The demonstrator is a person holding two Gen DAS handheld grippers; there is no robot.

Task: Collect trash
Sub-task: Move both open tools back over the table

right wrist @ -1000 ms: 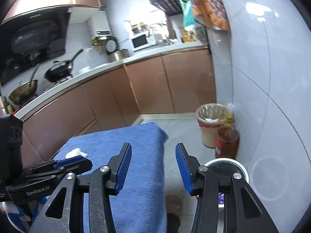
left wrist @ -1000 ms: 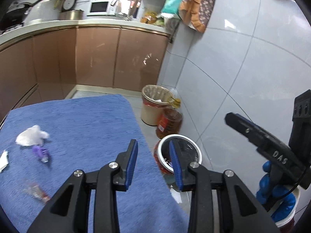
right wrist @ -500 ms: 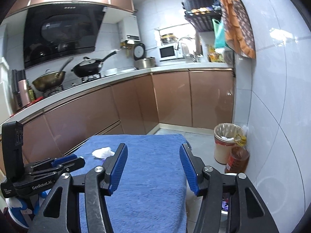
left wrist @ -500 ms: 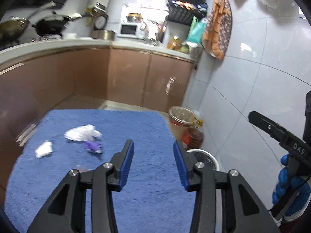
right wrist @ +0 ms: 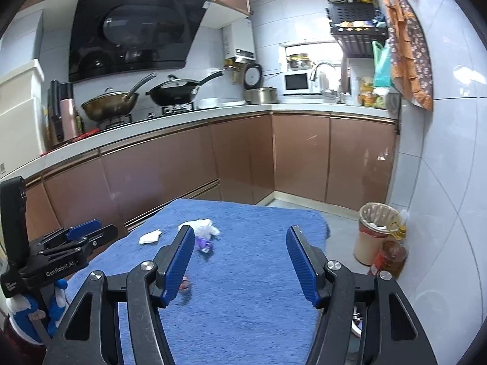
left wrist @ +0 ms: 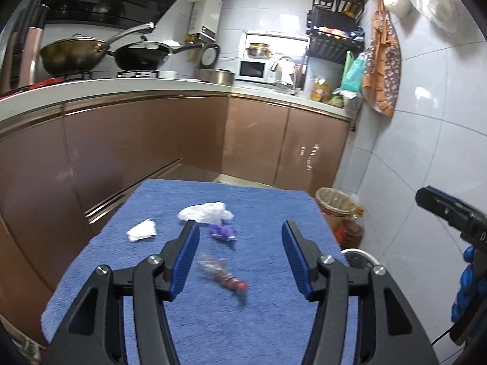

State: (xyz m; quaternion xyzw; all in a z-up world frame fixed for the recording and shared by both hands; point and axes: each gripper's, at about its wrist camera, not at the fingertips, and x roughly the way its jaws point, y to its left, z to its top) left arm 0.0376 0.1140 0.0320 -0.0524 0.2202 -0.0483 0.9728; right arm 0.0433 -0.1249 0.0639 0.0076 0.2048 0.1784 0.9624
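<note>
Trash lies on a blue cloth-covered table point(left wrist: 258, 328): a clear wrapper with a red end point(left wrist: 223, 276), a purple wrapper point(left wrist: 223, 231), a crumpled white plastic bag point(left wrist: 205, 212) and a white paper scrap point(left wrist: 142, 230). My left gripper point(left wrist: 240, 258) is open and empty, held above the table with the clear wrapper between its fingers in view. My right gripper point(right wrist: 240, 263) is open and empty above the table's near right part. In the right wrist view I see the purple wrapper point(right wrist: 203, 244), the bag point(right wrist: 204, 227), the scrap point(right wrist: 150, 237) and the wrapper point(right wrist: 184, 284), partly hidden behind a finger.
A white-rimmed bin point(left wrist: 360, 257) stands on the floor at the table's right edge, mostly hidden. A lined waste basket point(left wrist: 333, 203) and an oil bottle point(right wrist: 389, 255) stand by the tiled wall. Brown kitchen cabinets point(left wrist: 152, 152) run behind and left of the table.
Both grippers have swung up and left, from over the floor bin to over the table. Both have opened wider. The trash now sits in the middle of both views.
</note>
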